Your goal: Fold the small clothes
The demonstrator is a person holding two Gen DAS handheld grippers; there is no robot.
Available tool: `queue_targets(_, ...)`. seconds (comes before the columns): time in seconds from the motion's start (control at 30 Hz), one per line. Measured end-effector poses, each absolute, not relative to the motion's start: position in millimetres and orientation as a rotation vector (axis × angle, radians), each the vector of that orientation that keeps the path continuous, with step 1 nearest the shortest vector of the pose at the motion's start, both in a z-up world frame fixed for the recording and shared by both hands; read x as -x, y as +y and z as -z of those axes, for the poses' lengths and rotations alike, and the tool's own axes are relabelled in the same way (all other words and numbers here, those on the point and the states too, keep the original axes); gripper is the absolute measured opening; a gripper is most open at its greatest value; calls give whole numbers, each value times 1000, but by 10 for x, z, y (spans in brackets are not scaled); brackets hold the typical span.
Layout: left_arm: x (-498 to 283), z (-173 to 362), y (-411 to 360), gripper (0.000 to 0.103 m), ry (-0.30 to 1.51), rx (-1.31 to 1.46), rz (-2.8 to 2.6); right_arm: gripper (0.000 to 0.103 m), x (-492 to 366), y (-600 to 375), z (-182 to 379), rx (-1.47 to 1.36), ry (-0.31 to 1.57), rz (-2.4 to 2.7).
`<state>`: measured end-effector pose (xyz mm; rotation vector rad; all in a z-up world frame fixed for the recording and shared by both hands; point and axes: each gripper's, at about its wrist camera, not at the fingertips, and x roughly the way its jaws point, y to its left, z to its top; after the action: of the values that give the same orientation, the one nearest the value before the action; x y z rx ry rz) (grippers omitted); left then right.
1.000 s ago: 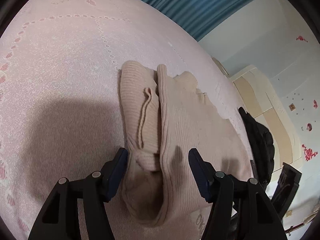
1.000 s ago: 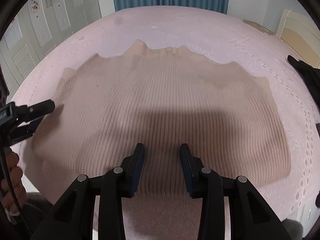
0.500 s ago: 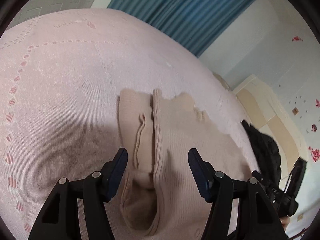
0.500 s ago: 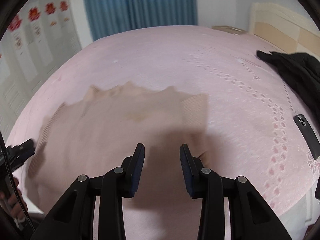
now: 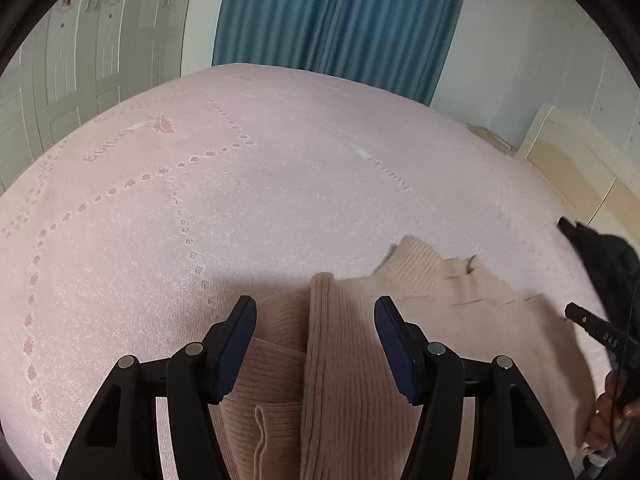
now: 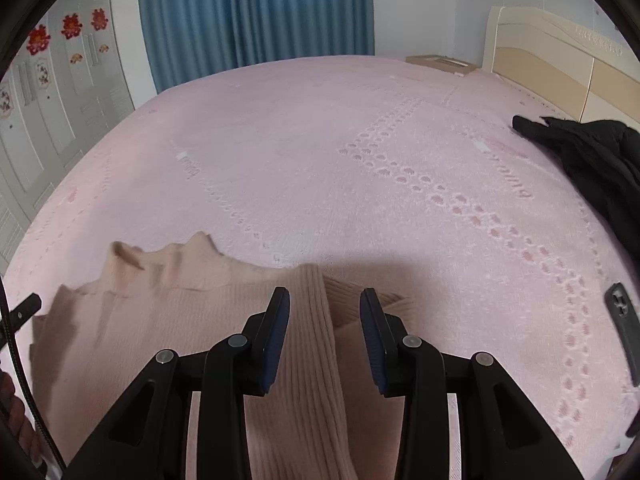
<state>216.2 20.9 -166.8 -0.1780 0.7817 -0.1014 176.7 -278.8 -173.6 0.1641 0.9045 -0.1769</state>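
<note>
A beige ribbed knit sweater [image 5: 460, 320] lies flat on the pink bedspread [image 5: 280, 184], with both sleeves folded in along its sides. My left gripper [image 5: 316, 316] is open, its jaws either side of the folded left edge ridge. My right gripper [image 6: 325, 308] is open, its jaws either side of the folded right edge of the sweater [image 6: 180, 308]. Neither holds any cloth. The right gripper's tip shows at the right edge of the left wrist view [image 5: 588, 322].
A black garment [image 6: 592, 160] lies at the bed's right side, a phone [image 6: 624, 320] near the right edge. Blue curtains [image 6: 256, 12] hang behind, a wardrobe [image 6: 48, 92] stands left, a headboard [image 6: 560, 60] right.
Both grippers have pulled back and tilted up, so more of the bed and room shows. The right gripper has shifted from the sweater's middle to its right folded edge.
</note>
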Motion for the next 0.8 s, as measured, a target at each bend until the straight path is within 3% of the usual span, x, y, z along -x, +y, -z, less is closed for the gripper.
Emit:
queue_targets(0.4,-2230,1868,2,56,844,66,53,38,-1906,-2838,2091,-186,980,134)
queue_targets(0.8,-2286,1953,176,56,866,197,89,38,-1940,-2969,2091,-246,997,121)
